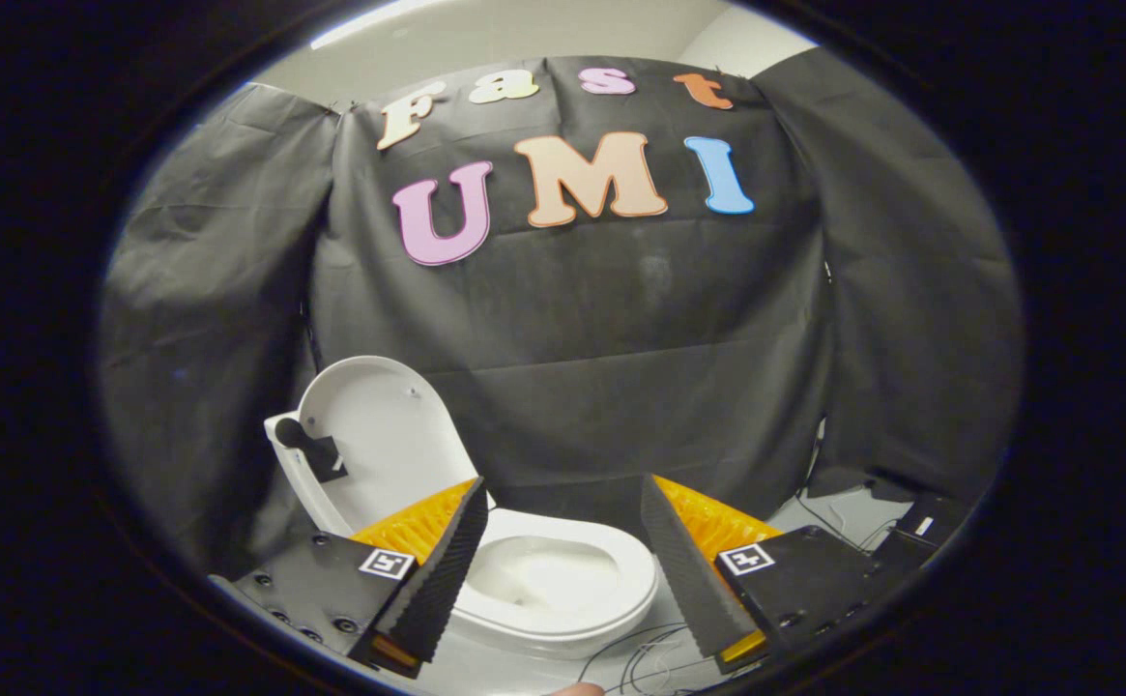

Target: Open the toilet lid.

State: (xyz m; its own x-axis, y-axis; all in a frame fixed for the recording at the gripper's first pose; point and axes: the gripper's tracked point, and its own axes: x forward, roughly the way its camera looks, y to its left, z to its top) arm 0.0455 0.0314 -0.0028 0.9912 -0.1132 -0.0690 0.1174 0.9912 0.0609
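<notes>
As the lid already stands raised, the notes below start from it and work outward.

Lid: the toilet lid point(379, 435) is tipped up and back against the black cloth wall point(620, 338), its inner face toward the camera, beyond the left finger.
Seat and bowl: the seat point(611, 570) lies flat around the open bowl point(543, 575), just ahead of the fingers and between them.
Tank side: a dark fitting point(316, 449) sits at the lid's left edge; what it is I cannot tell.
Gripper: the gripper point(563, 561) has its fingers spread wide apart, gripping nothing and clear of the lid.
Floor: thin cables point(640, 657) trail on the pale floor point(843, 507) by the bowl's near right; a dark box point(920, 532) rests toward the far right corner.
Progress: judged from the lid's position, the opening looks done; only drawing the tool away seems left.
</notes>
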